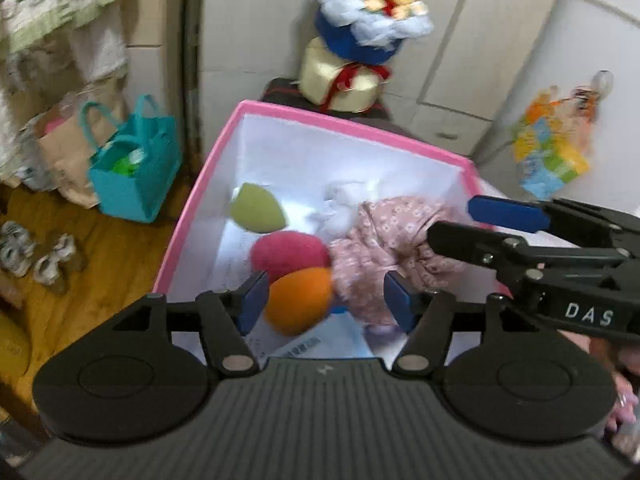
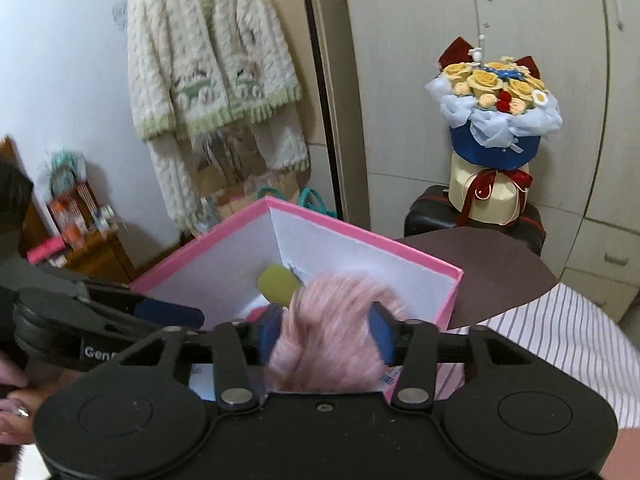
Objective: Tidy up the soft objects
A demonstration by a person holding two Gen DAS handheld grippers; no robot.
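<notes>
Between the blue fingers (image 1: 254, 300) of our left gripper (image 1: 326, 300) we see an orange ball (image 1: 298, 300); the fingers stand spread and the ball looks free of the right one. Our right gripper (image 2: 326, 334) also stands spread, a blurred pink fluffy item (image 2: 332, 340) filling the gap; we cannot tell whether the pads press it. Beyond the orange ball, inside the pink-rimmed box (image 1: 192, 208), lie a red ball (image 1: 290, 252), a green sponge (image 1: 256, 208), a pink floral cloth (image 1: 392, 236) and white stuffing (image 1: 340, 204). Left of the box, a teal bag (image 1: 136, 176) stands on the wooden floor (image 1: 100, 256). Behind the box, a flower bouquet (image 2: 496, 120) sits on a dark suitcase (image 2: 432, 212).
</notes>
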